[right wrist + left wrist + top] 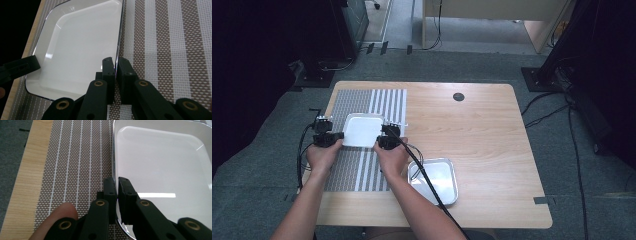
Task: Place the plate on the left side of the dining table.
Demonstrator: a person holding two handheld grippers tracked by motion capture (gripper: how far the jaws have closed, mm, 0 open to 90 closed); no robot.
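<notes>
A shallow white tray (362,129) with a shiny rim lies on a woven striped placemat (346,170) at the table's left. My left gripper (340,135) pinches the tray's left rim, and my right gripper (381,138) pinches its right rim. In the left gripper view the two black jaws (117,182) stand nearly together with the thin rim of the tray (162,170) between them. The right gripper view has the same grip (116,62) on the opposite edge of the tray (80,47), with the left gripper (17,68) at the far side.
A second metal tray (447,187) sits on the bare wood at the front, right of the placemat, with the right gripper's cable (427,177) running across it. A dark round grommet (458,97) is set in the tabletop at the back.
</notes>
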